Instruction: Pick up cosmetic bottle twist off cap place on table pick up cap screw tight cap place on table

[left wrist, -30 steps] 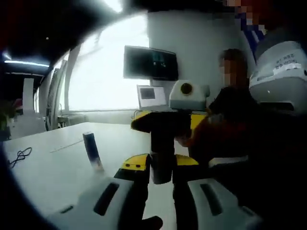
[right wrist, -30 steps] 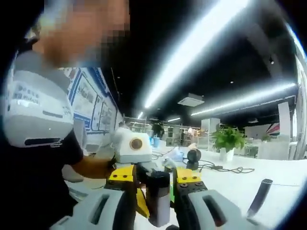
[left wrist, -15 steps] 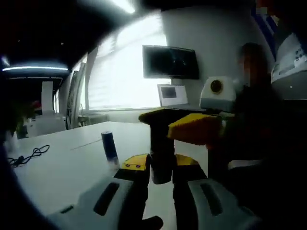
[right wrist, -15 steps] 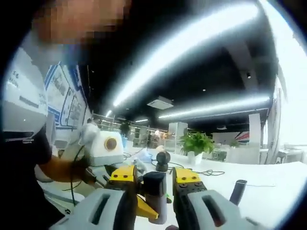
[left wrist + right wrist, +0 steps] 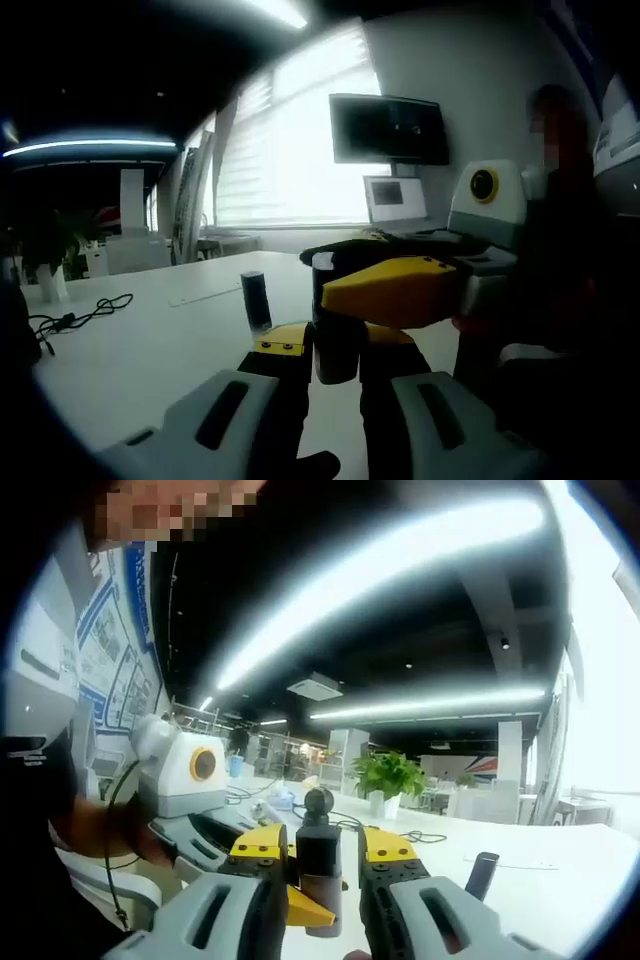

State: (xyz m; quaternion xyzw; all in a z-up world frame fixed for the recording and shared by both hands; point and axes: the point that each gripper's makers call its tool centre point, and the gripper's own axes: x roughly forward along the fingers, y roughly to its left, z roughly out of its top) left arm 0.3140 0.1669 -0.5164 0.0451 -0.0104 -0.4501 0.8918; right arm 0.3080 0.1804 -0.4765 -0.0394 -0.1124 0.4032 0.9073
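Basically twist step, my guess: both grippers met on cosmetic bottle [image 5: 320, 885], held up off surface [image 5: 130, 360].

Left gripper [image 5: 335, 375] fingers clenched on bottle's dark lower end. Right gripper [image 5: 322, 880] fingers clamped on other end.

Small dark cylinder [image 5: 256, 301] stood apart on surface; cap or not, couldn't tell.

Next probably needs counter-rotating hands, grip kept firm.
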